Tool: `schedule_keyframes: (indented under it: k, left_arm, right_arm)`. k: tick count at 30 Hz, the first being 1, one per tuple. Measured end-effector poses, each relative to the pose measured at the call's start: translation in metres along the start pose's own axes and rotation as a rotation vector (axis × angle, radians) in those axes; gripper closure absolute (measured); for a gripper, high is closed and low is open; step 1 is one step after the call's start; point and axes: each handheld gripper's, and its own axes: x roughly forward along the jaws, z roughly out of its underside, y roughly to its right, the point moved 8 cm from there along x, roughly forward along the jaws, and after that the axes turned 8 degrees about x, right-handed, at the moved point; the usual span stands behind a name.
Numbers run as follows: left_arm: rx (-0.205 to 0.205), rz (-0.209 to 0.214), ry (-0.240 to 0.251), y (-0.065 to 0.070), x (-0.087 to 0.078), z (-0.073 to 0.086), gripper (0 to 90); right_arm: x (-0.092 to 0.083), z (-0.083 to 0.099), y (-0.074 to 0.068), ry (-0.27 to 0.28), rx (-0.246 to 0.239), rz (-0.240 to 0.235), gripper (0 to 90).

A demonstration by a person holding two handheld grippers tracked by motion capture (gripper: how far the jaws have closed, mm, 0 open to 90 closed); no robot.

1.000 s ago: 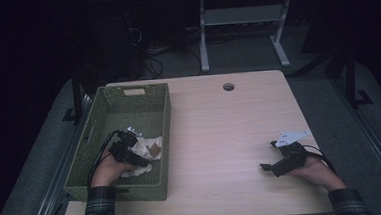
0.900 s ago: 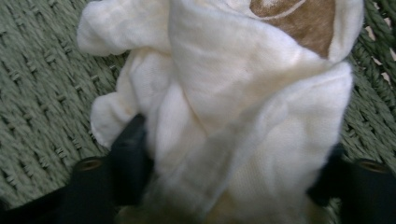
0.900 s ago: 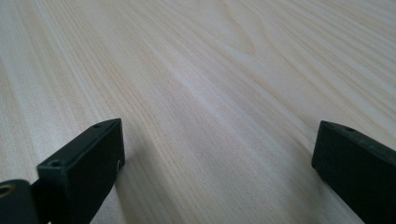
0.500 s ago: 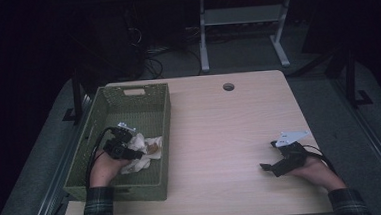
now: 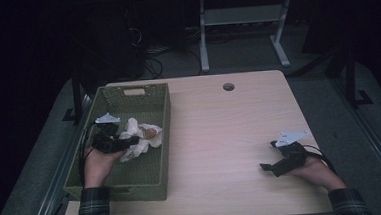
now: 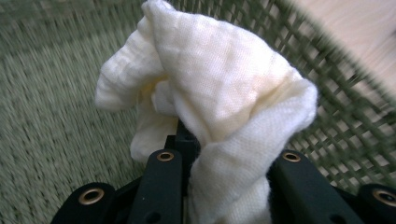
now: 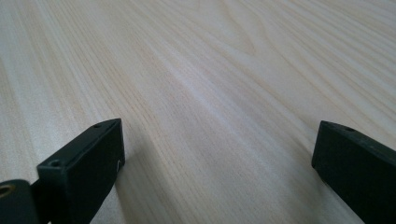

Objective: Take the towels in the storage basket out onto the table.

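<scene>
Holding one cloth (image 6: 219, 107), left gripper (image 5: 123, 143) inside one basket (image 5: 162, 134).

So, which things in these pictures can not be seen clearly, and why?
- Brownish item in the green basket, high view: too small and half wrapped by the white cloth to identify.
- Left tongs, left gripper view: tips buried in the cloth they clamp.
- Basket weave, left gripper view: blurred.
- Right tongs, right gripper view: both jaws cut off by the frame edges; open over the bare table.
</scene>
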Motion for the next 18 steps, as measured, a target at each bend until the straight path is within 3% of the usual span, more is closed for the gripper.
schedule_keyframes:
  k: [10, 18]
  left_arm:
    - [-0.006, 0.005, 0.17, 0.005, -0.03, -0.029, 72.0]
    - [0.014, 0.023, 0.227, 0.016, -0.039, -0.046, 71.9]
  right_arm:
    - [0.0, 0.0, 0.0, 0.0, 0.0, 0.0, 2.0]
    - [0.0, 0.0, 0.0, 0.0, 0.0, 0.001, 2.0]
